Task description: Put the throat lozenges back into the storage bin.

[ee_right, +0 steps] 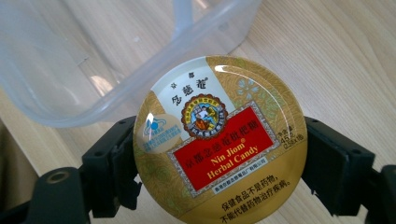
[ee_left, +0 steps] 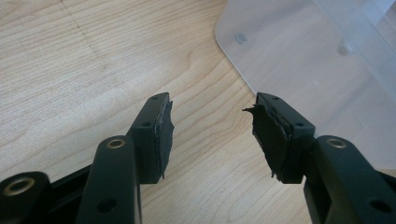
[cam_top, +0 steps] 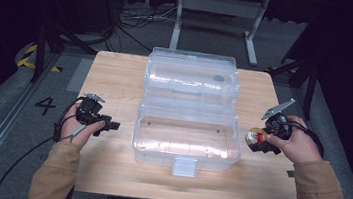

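Observation:
A clear plastic storage box (cam_top: pixel 188 131) stands open in the middle of the wooden table, its lid (cam_top: pixel 192 76) folded back on the far side. My right gripper (cam_top: pixel 259 140) is shut on a round gold candy tin (cam_top: pixel 255 136) just right of the box; the tin (ee_right: pixel 219 140) has a red label and sits clamped between both jaws, close to the box rim (ee_right: pixel 140 88). My left gripper (cam_top: pixel 111 124) hovers left of the box, open and holding nothing. Its worn black pads (ee_left: pixel 163 135) stand wide apart above the wood, with the box corner (ee_left: pixel 299 51) ahead.
The table (cam_top: pixel 117 72) has bare wood left and right of the box, and a strip in front of it. A latch tab (cam_top: pixel 184 166) sticks out from the box's near wall. Cables and metal stand legs (cam_top: pixel 213 23) lie on the floor beyond the far edge.

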Motion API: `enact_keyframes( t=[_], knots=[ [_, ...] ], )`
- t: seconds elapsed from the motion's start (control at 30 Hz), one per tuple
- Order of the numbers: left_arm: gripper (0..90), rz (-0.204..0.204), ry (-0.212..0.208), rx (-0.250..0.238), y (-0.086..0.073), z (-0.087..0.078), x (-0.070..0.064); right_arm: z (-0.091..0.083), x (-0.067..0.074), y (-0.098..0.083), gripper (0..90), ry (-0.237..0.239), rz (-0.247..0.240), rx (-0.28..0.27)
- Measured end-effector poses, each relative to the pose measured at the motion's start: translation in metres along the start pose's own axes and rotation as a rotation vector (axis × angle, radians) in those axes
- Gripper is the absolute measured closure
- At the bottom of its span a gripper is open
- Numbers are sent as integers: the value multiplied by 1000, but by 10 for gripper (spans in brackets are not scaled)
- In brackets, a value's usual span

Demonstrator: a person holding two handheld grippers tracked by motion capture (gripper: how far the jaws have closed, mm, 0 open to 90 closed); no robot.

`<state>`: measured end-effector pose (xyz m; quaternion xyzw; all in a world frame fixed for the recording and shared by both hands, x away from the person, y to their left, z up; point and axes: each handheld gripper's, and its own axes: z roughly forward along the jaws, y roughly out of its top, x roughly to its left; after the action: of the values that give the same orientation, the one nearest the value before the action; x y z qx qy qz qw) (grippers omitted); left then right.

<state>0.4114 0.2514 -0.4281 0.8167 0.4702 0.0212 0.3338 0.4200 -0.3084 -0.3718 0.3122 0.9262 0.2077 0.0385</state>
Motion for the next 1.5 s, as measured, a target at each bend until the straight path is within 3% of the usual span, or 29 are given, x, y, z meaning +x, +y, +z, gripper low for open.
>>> enact_keyframes(
  t=[0.37, 0.77, 1.5],
  knots=[
    [478, 3, -2, -3, 0, 0, 0, -11, 22, 16, 199, 17, -91, 29],
    [478, 0, -3, -2, 0, 0, 0, -17, 36, 32, 199, 15, -148, 29],
    [478, -1, -5, -2, 0, 0, 1, 3, 55, 60, 198, 76, -212, 42]
  ],
)
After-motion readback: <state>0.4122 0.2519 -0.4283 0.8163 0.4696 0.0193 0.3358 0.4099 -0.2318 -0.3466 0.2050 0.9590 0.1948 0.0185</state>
